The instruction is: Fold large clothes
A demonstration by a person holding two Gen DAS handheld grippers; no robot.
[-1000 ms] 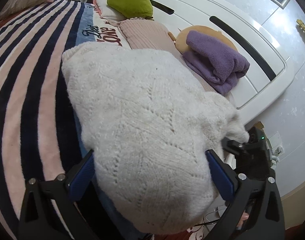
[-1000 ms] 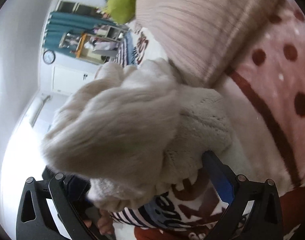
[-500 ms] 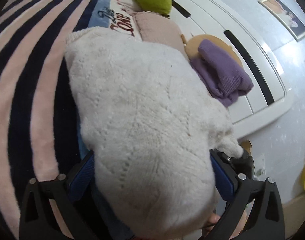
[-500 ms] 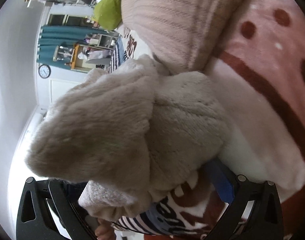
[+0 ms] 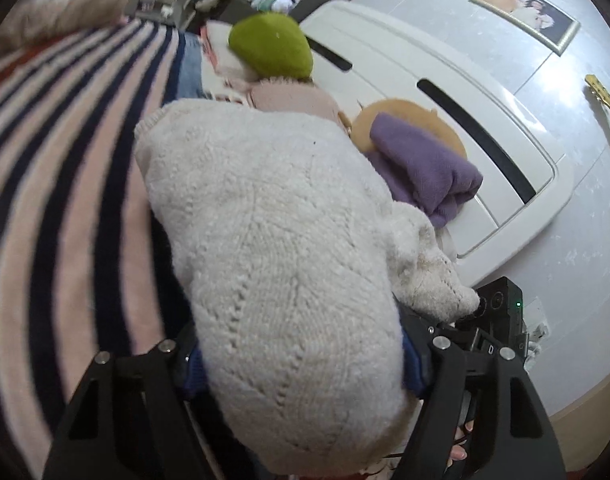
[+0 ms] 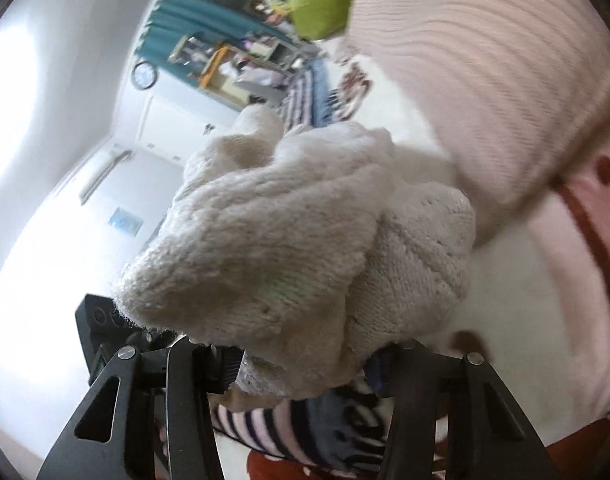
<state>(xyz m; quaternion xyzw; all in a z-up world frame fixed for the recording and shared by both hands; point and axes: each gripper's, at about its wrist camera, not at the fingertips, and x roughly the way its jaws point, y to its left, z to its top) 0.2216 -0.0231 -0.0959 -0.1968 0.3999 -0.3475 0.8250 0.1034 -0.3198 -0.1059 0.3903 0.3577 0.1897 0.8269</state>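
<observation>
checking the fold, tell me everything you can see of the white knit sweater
The white knit sweater is a thick, fuzzy cream knit with raised stitch lines down its face. It looks folded into a bulky bundle, lying partly on the striped blanket, its near end bunched between the left gripper fingers. A loose knit end trails toward the right gripper, which pinches another bunch. Its far edge lies by the pink ribbed garment.

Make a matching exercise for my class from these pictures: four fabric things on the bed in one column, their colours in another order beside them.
Things:
1. knitted sweater
2. round cushion
3. folded garment
4. blanket

Colours:
A. purple
B. pink and navy stripes
C. cream white
D. olive green

Pairs: 1-C, 2-D, 3-A, 4-B
</observation>
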